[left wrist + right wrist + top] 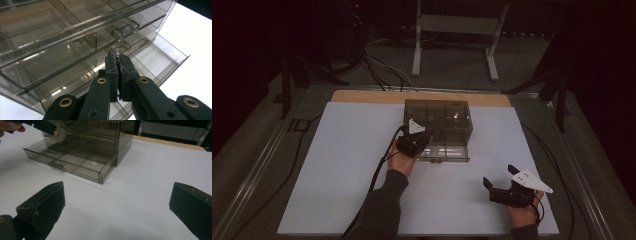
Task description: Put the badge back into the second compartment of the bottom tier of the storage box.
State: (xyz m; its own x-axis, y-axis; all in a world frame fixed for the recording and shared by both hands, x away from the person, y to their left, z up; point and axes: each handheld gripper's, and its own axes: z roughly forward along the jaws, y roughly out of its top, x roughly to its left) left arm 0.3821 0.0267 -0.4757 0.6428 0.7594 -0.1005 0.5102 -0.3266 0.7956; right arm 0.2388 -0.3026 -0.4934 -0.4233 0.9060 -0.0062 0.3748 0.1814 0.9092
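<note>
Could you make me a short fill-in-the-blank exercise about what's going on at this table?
1. The smoky transparent plastic drawer box stands on a ____ table cover.
2. Its bottom drawer is pulled ____.
3. The left gripper has its jaws ____ at a clear knob on a drawer front.
4. The right gripper, held apart from the box, has its jaws ____.

Missing words: white; out; shut; open
</note>
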